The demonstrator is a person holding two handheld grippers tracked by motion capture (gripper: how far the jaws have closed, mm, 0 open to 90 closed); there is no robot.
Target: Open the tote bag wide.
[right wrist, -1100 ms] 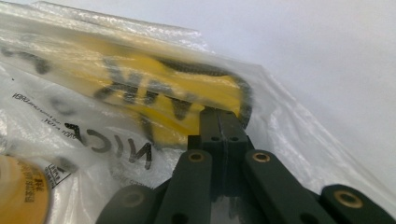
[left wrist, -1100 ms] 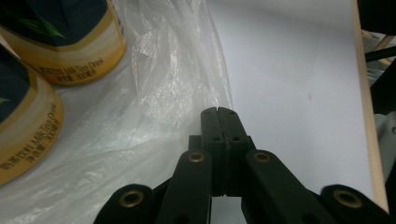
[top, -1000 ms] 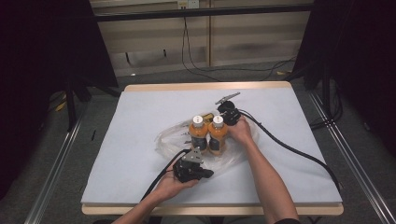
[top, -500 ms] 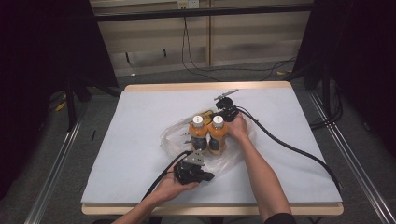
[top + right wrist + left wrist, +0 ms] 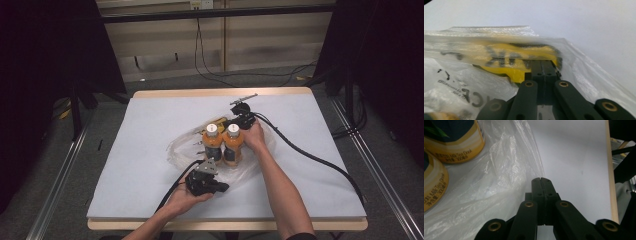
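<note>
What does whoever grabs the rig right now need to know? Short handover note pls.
Left gripper: jaws closed together at the near edge of the clear plastic bag; whether film is pinched between them can't be told.
Right gripper: jaws closed, tips against the bag film beside a yellow packet inside the bag; a grip on the film can't be confirmed.
Things: two orange bottles stand upright side by side on the bag at mid-table, the bag spread flat around them.
Done: bottles and packet are at the bag.
Left: probably drawing the bag up around the bottles; it is not up yet.
</note>
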